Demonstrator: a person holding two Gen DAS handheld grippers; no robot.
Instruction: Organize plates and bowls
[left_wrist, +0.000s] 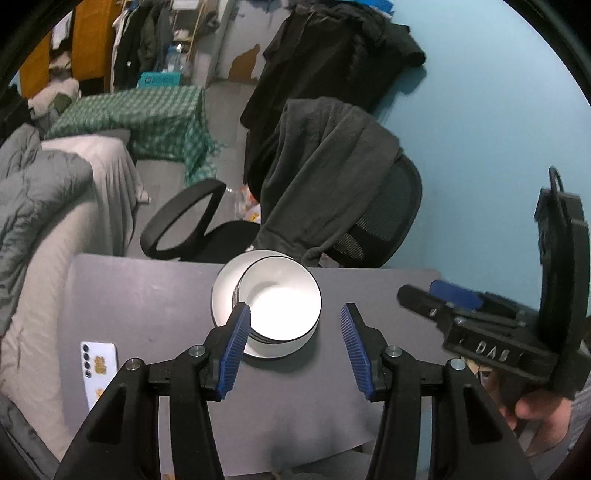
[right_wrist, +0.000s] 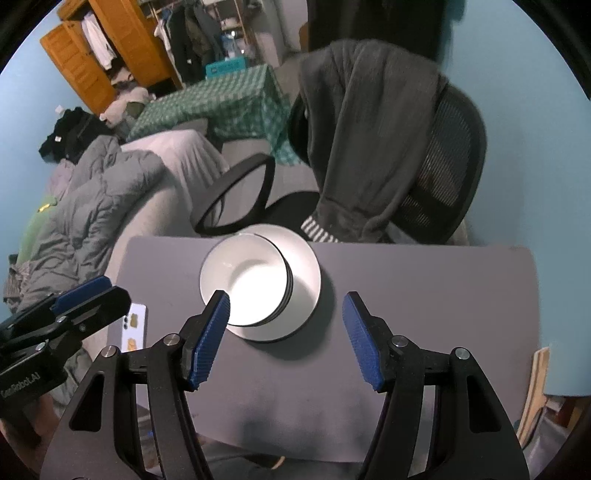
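Note:
A white bowl with a dark rim (left_wrist: 282, 299) sits stacked on other bowls on a white plate (left_wrist: 223, 291), at the far middle of the grey table (left_wrist: 147, 295). The same stack shows in the right wrist view: bowl (right_wrist: 243, 284), plate (right_wrist: 306, 273). My left gripper (left_wrist: 295, 334) is open and empty, just in front of the stack. My right gripper (right_wrist: 286, 319) is open and empty, also just in front of it. The right gripper shows at the right in the left wrist view (left_wrist: 439, 295); the left gripper shows at the left in the right wrist view (right_wrist: 88, 295).
A white phone (left_wrist: 98, 369) lies at the table's left edge, also in the right wrist view (right_wrist: 133, 326). A black office chair draped with a dark garment (left_wrist: 332, 177) stands right behind the table. A bed with a grey duvet (left_wrist: 40, 199) is to the left.

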